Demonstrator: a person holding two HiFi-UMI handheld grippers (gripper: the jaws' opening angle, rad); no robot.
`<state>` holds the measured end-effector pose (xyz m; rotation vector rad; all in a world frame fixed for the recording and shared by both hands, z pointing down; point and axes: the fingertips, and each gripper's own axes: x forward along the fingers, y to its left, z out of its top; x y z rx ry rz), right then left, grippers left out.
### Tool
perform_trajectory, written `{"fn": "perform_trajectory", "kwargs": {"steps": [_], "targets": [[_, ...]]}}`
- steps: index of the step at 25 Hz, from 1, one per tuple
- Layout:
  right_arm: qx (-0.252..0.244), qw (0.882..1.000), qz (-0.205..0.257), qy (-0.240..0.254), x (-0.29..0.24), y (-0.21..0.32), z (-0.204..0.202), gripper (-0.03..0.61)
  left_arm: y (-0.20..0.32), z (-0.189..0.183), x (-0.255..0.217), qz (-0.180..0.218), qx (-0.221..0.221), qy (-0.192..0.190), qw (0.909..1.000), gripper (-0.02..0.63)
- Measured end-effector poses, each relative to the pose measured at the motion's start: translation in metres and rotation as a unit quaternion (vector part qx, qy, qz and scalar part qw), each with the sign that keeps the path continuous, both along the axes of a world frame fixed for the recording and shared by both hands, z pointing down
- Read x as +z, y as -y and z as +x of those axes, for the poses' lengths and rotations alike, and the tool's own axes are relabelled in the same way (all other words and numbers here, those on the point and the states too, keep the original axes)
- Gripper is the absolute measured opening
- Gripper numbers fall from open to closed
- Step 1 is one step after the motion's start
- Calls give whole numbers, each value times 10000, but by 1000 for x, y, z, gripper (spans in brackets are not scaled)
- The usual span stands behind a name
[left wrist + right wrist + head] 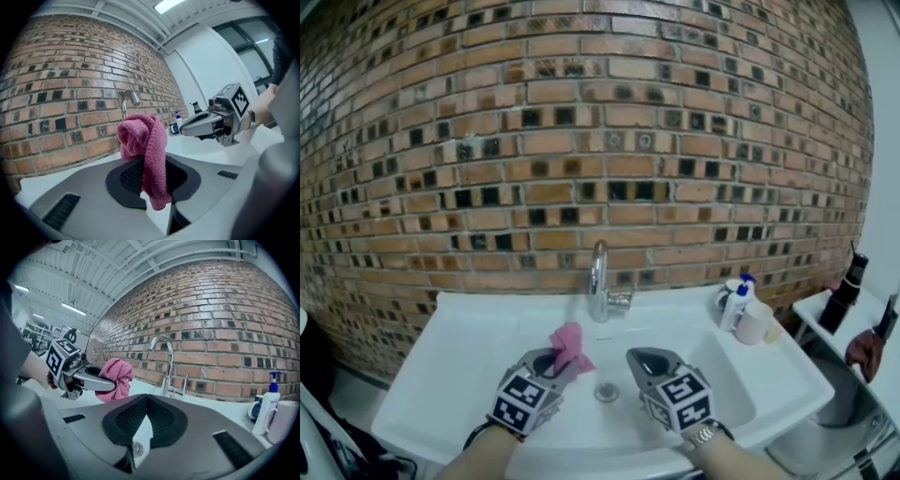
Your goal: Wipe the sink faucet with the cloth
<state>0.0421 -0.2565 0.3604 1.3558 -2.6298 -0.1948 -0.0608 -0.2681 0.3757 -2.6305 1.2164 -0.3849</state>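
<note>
A chrome faucet (599, 281) with a curved spout rises at the back of the white sink (469, 375), against the brick wall. My left gripper (563, 365) hovers over the basin, shut on a bunched pink cloth (568, 345) that sticks up from its jaws a short way in front of the faucet. The cloth (145, 150) fills the left gripper view, with the faucet (127, 101) behind it. My right gripper (639, 361) hangs beside the left one, shut and empty. In the right gripper view I see the faucet (165, 364) ahead and the cloth (115, 378) at left.
A soap pump bottle (736, 302) and a white cup (755, 322) stand on the sink's right rim. The drain (607, 391) lies between the two grippers. A dark bottle (846, 291) stands on a side surface at far right.
</note>
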Motion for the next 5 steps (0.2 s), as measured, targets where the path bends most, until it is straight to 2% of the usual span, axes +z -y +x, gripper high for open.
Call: {"fn": "perform_trajectory", "kwargs": {"steps": [5], "targets": [[-9, 10000, -30, 46, -2, 1, 0, 12, 3, -2, -2, 24, -32, 12, 10000, 69]]}}
